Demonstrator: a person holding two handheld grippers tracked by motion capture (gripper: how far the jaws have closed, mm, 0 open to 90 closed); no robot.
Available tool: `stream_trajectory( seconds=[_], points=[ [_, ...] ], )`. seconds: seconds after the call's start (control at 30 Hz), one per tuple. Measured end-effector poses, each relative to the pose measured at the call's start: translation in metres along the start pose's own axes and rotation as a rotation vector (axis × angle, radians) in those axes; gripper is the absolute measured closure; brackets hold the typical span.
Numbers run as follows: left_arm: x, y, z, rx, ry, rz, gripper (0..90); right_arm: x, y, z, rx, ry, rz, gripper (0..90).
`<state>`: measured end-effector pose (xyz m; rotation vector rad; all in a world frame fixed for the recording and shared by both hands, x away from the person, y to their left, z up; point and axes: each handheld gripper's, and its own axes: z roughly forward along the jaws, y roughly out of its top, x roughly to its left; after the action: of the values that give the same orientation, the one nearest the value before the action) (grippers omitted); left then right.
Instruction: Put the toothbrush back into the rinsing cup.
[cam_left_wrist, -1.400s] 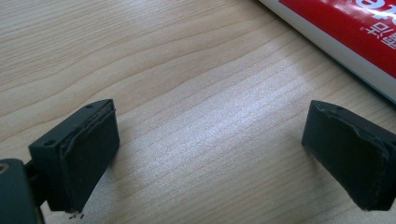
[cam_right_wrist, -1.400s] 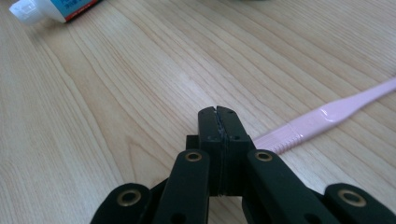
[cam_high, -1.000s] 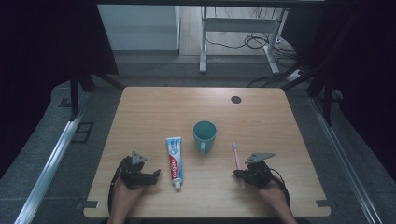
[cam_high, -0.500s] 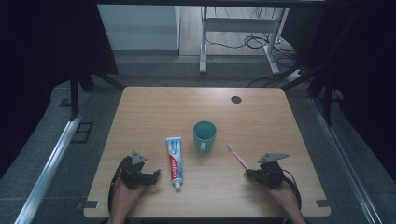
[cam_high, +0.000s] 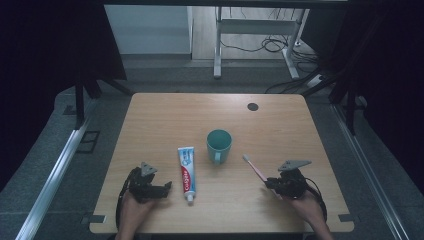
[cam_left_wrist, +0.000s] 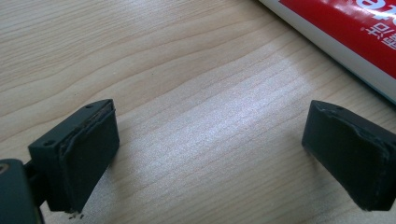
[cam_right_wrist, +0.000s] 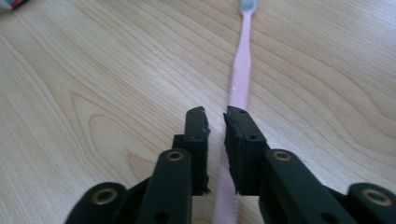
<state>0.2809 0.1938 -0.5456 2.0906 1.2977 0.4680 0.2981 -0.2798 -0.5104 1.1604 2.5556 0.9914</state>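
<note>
Right gripper (cam_right_wrist: 215, 122) jaws just cracked open, pink toothbrush (cam_right_wrist: 240, 74) lying loose between them; left gripper (cam_left_wrist: 210, 154) wide open, empty.

- The high view is dim, with black upper corners; only the table (cam_high: 165, 125) is lit.
- Both gripper views are brighter, with soft glare on the wood.
- Near edges blur slightly.

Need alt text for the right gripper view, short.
The right gripper has its two black jaws slightly apart over the handle of a pink toothbrush lying flat on a light wooden table. Their pads do not press on it. The handle runs away from the camera to the bristle head at the top edge.
</note>
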Motion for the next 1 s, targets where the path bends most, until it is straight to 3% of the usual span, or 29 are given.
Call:
stream_trajectory(
  seconds=[0.5,0.8,1.0],
  points=[
    [0.0,0.0,0.0,-0.001,0.0,-0.006,3.8,-0.008,0.028,0.01,0.194,-0.038,-0.008,59.7],
    [0.0,0.0,0.0,0.0,0.0,-0.005,3.8,-0.004,0.048,0.02,0.334,-0.068,-0.025,59.6],
    [0.0,0.0,0.0,0.001,0.0,-0.005,3.9,-0.002,0.066,0.031,0.437,-0.085,-0.024,64.1]
  ],
)
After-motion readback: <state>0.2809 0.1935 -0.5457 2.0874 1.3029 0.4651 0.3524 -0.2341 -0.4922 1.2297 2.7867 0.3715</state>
